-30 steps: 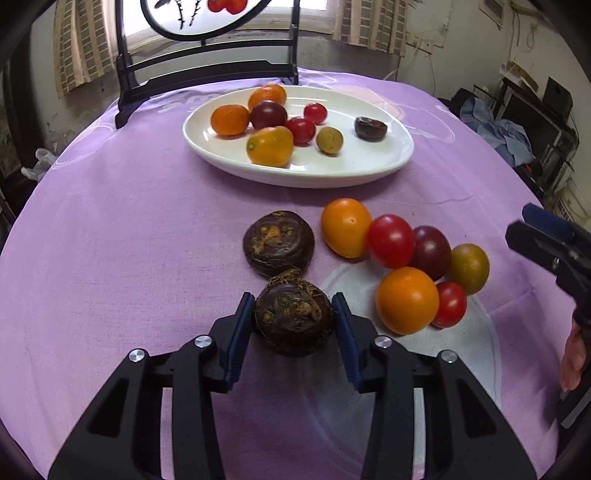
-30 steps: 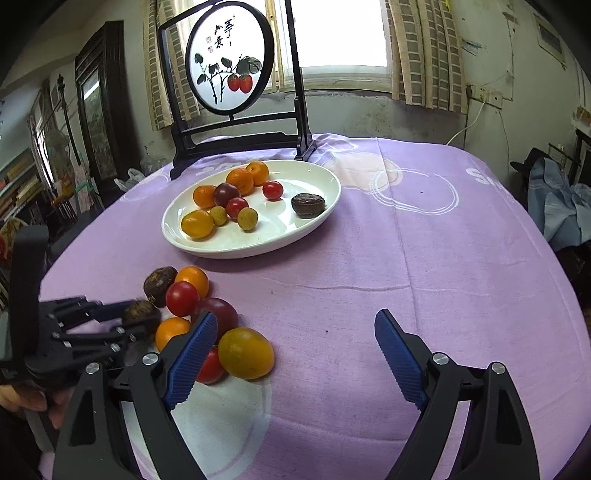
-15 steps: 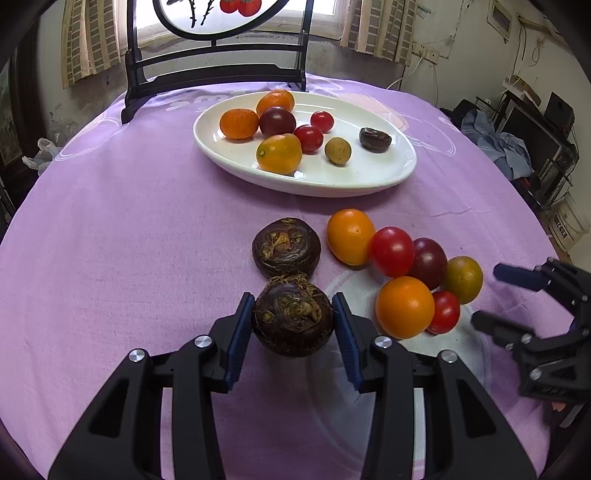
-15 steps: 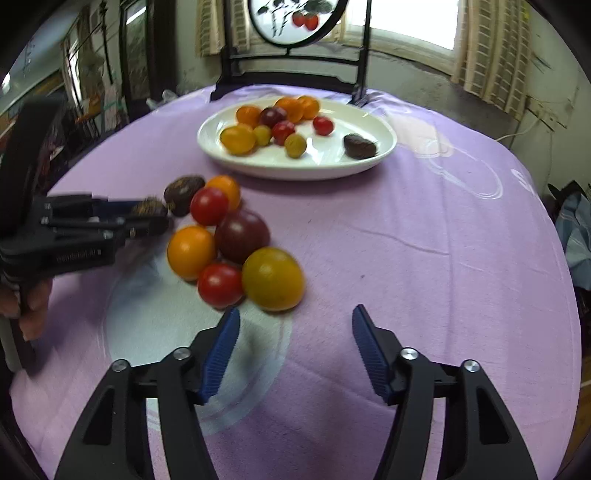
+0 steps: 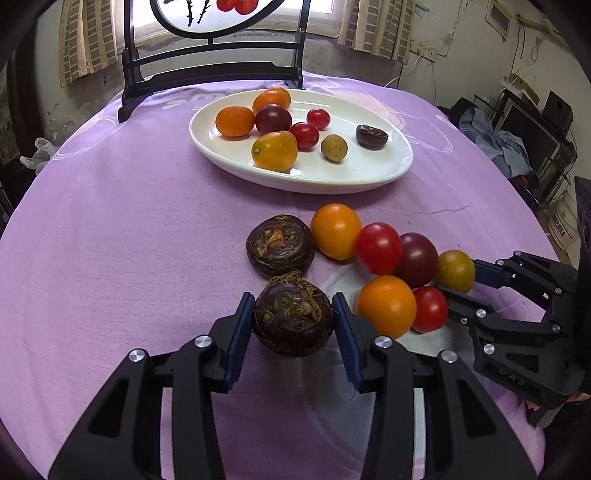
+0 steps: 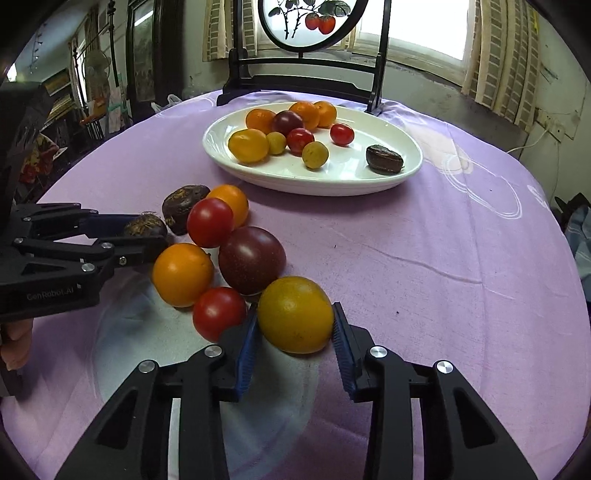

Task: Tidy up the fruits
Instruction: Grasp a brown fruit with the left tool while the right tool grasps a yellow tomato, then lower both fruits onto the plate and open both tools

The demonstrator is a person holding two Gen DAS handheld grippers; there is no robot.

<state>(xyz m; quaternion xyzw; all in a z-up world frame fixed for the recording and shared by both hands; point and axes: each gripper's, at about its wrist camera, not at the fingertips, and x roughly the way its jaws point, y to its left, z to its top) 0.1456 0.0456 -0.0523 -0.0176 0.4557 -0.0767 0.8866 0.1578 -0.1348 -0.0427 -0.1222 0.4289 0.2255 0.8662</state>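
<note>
**Desk:** Left wrist view first: what is the left gripper (image 5: 293,325) doing?

**Photographer:** Its jaws are clenched on a dark brown water chestnut (image 5: 293,319), both blue pads against its sides, low over the purple cloth of the bench (image 5: 110,236). A second water chestnut (image 5: 280,244) lies just beyond it, touching an orange tomato (image 5: 335,230).

**Desk:** And the right gripper (image 6: 293,334)?

**Photographer:** Its jaws are closing around a yellow-green tomato (image 6: 295,314) at the near end of the loose cluster. The pads sit at the fruit's two sides; from its own camera they look to be touching the skin, though I cannot tell how firmly. The tomato rests on the cloth.

**Desk:** What surrounds it?

**Photographer:** A small red tomato (image 6: 218,313) just left of it, a dark purple tomato (image 6: 252,259) touching it from behind, then an orange one (image 6: 183,274) and another red one (image 6: 210,222).

**Desk:** Where is the rest of the fruit?

**Photographer:** On the white oval plate (image 6: 369,184) farther back: orange, yellow, red and purple tomatoes bunched at its left, one dark chestnut (image 6: 384,159) apart at its right. A black wooden stand with a round painted panel (image 6: 310,22) rises behind the plate.
</note>
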